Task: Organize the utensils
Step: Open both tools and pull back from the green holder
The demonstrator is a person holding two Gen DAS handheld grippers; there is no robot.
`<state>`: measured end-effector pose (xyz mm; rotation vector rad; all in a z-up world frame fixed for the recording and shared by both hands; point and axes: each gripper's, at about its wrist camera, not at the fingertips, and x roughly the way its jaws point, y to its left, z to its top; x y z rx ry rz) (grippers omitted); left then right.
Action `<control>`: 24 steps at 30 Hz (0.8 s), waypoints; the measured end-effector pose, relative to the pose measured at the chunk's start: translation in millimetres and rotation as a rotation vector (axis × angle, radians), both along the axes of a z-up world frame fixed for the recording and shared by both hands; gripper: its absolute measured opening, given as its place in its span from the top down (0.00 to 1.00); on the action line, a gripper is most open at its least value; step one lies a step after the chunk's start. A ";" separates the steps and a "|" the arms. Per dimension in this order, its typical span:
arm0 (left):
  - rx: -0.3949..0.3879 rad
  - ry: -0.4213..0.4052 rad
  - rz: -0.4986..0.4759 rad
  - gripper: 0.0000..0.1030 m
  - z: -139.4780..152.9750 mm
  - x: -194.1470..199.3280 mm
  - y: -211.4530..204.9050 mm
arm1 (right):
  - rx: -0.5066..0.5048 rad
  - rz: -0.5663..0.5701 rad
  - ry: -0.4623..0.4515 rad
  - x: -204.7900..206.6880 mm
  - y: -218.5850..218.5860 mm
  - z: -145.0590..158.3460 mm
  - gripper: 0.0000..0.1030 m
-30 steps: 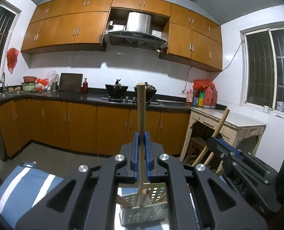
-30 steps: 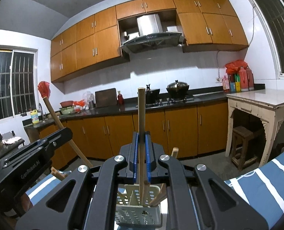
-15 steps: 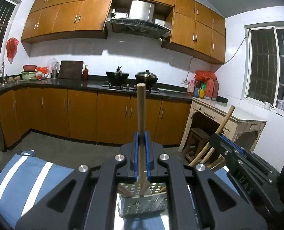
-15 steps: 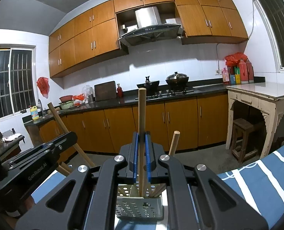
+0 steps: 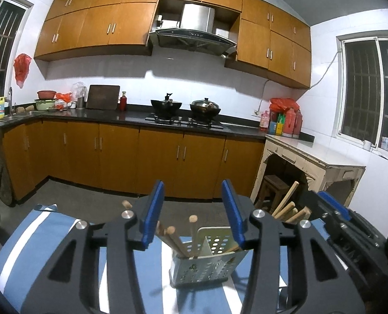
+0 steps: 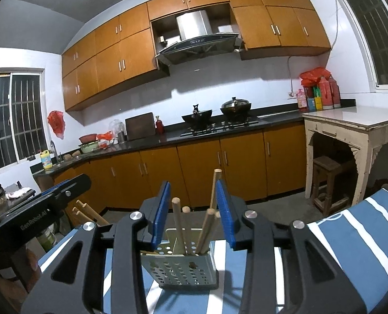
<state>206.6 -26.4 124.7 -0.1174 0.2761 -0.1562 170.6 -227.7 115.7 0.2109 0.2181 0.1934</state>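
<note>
A perforated grey utensil holder (image 5: 207,264) stands on a blue-and-white striped cloth (image 5: 37,238); it also shows in the right wrist view (image 6: 183,267). Several wooden sticks (image 5: 192,233) stand in it, also seen in the right wrist view (image 6: 179,225). My left gripper (image 5: 192,214) is open and empty just above the holder. My right gripper (image 6: 192,212) is open and empty above it too. Each gripper shows at the other's edge: the right gripper (image 5: 351,235) and the left gripper (image 6: 37,209).
More wooden sticks (image 5: 288,206) poke up beside the right gripper, and others (image 6: 86,212) beside the left gripper. Beyond are wooden kitchen cabinets (image 5: 141,151), a stove with pots (image 5: 186,107), and a pale side table (image 6: 351,123) with a stool under it.
Both grippers opened and let go of their wooden sticks, which now stand in the holder. Both views have tilted down toward the holder.
</note>
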 end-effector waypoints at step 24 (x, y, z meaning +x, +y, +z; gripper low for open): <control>0.076 -0.011 0.040 0.04 -45.4 -161.1 38.2 | -0.013 0.004 0.099 -122.1 -2.9 -46.6 0.16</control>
